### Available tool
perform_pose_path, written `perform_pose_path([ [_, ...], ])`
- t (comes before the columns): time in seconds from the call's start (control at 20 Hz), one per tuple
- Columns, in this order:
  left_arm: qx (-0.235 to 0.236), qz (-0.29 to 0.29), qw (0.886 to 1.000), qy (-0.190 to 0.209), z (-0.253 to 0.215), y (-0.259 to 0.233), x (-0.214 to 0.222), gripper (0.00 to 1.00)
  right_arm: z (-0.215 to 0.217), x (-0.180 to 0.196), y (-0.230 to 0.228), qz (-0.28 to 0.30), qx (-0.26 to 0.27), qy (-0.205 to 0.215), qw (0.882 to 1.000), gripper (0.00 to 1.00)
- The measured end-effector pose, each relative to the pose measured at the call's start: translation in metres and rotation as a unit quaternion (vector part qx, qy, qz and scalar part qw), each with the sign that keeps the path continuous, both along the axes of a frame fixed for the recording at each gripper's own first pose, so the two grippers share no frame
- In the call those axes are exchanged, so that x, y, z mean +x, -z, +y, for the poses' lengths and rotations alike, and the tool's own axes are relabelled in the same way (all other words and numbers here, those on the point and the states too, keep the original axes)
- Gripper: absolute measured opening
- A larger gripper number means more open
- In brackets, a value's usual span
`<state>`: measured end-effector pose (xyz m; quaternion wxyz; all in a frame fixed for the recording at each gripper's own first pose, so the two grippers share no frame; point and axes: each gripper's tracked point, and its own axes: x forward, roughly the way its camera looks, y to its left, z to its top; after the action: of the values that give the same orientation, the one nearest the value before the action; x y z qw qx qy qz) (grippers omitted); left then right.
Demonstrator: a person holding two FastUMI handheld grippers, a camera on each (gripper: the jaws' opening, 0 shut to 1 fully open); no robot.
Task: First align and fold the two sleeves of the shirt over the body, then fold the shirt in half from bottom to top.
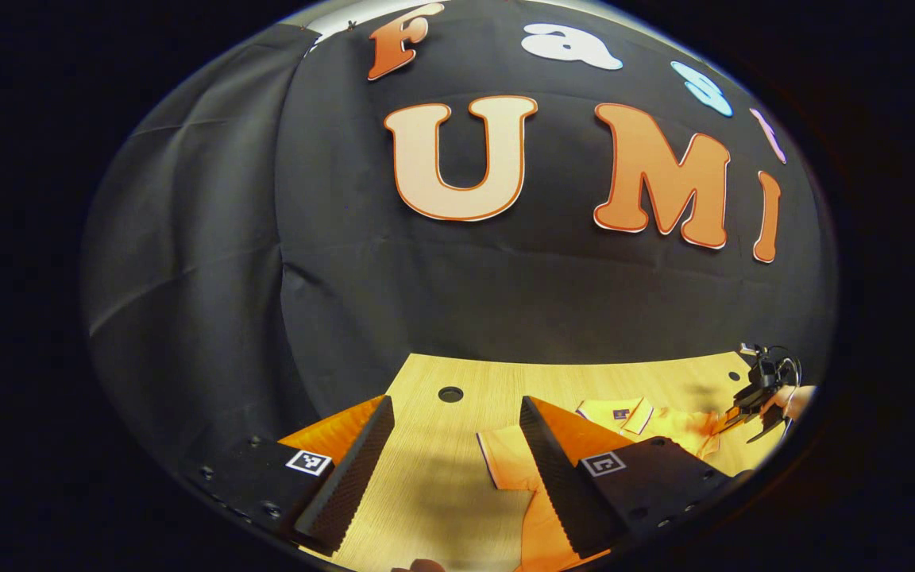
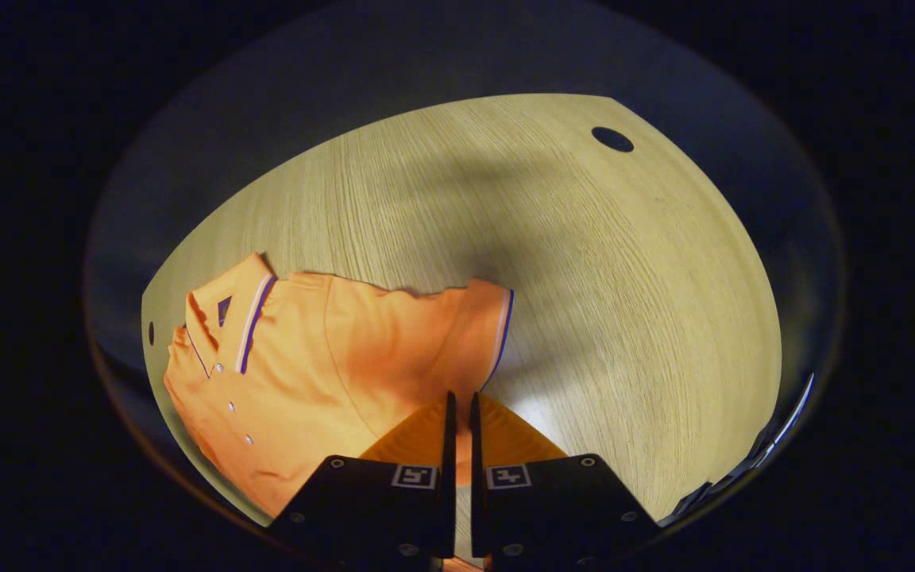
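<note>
An orange polo shirt [image 2: 306,365] lies flat on the wooden table [image 2: 584,262], collar [image 2: 235,318] to the left in the right gripper view. My right gripper [image 2: 460,401] has its fingers pressed together at the lower corner of one striped-cuffed sleeve [image 2: 485,326], pinching the cloth. In the left gripper view the shirt [image 1: 656,425] lies to the right, its nearer sleeve [image 1: 505,465] just beside the right finger. My left gripper [image 1: 455,405] hangs wide open over bare table with nothing between its fingers. The right gripper [image 1: 759,397] is at the far right there.
A round cable hole [image 1: 450,394] sits in the table near the back edge, and such a hole [image 2: 612,139] is also in the right gripper view. A hand [image 1: 795,401] holds the far gripper. The black cloth wall [image 1: 346,278] stands behind the table.
</note>
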<state>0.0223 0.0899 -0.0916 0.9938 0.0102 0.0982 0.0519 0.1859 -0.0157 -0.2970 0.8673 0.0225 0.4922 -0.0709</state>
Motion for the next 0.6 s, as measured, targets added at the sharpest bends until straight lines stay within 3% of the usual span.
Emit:
perform_pose_path([
  [0.35,-0.011,-0.007,1.000,0.009,0.009,-0.001,-0.010,0.98,0.040,-0.006,-0.068,-0.053,-0.055,-0.072,0.994,0.08],
  [0.6,-0.012,-0.019,1.000,0.009,0.023,-0.010,-0.020,0.98,0.082,-0.019,-0.087,-0.069,-0.090,-0.118,0.987,0.08],
])
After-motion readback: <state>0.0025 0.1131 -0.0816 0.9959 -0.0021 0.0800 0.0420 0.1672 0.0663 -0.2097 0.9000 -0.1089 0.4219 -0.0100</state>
